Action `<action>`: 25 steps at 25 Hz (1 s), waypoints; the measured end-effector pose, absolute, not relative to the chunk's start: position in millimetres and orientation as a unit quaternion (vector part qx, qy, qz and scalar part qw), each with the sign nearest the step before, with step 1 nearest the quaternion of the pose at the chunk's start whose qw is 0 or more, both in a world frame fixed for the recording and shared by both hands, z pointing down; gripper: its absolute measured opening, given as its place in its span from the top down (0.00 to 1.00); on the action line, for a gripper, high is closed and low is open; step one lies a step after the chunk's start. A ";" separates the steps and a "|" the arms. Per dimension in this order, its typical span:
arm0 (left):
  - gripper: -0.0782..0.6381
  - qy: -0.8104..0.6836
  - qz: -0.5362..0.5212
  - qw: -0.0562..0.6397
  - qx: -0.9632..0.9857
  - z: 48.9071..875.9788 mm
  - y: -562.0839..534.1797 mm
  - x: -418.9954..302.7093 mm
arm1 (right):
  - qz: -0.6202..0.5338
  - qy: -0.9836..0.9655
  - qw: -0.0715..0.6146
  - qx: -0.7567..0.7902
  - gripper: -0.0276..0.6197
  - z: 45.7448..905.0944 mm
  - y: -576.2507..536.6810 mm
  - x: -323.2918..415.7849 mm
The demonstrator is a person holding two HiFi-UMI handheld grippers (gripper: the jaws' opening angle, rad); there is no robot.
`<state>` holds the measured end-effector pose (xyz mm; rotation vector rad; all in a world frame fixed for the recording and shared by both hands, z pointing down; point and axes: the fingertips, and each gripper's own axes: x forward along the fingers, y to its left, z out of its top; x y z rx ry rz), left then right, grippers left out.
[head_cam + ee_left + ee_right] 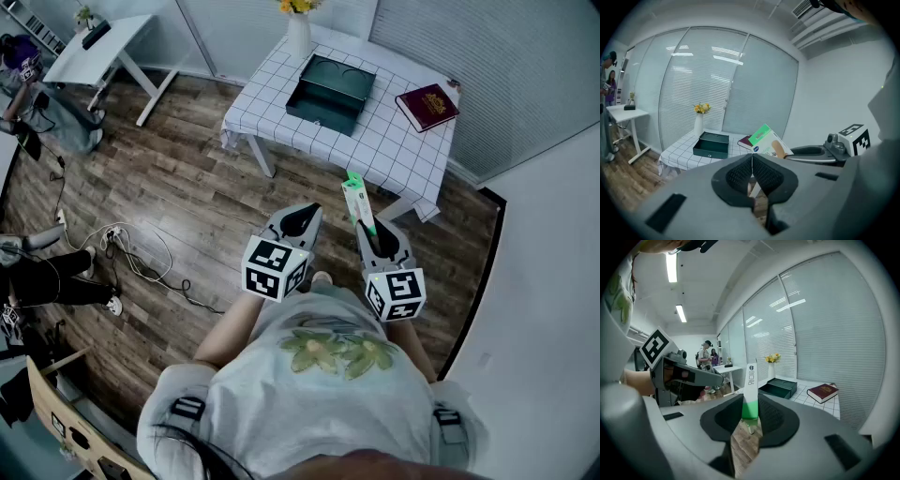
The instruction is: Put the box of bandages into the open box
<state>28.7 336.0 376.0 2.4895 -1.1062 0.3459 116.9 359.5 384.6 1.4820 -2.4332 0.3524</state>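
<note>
Near the table (394, 141) with the checked cloth, on the wood floor, a person stands with a gripper in each hand. Right gripper (750, 404): its jaws are clamped on the lower, green end of the box of bandages (750, 385). The box stands upright between the pads, and its white end rises above them. From above, the box is in the air short of the table's near edge, well apart from the open box (330, 89). Left gripper (752, 165): its jaws are pressed together with nothing between them, and it is held just beside the right one. The open box, dark green, lies near the middle of the table. A white vase (298, 36) of yellow flowers stands behind it at the far edge. A dark red book (427, 105) lies to its right, apart from it. A white desk (98, 47) stands far off to the left, and cables (131, 248) trail across the floor.
</note>
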 end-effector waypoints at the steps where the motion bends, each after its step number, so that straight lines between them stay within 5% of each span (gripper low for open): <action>1: 0.88 -0.398 0.121 0.194 0.888 374.8 334.9 32.5 | 0.120 -0.842 0.135 0.509 0.82 384.2 358.1 119.0; 25: 0.88 -0.441 0.146 0.202 0.862 402.9 315.7 51.3 | 0.113 -0.864 0.147 0.468 0.82 401.7 320.6 134.8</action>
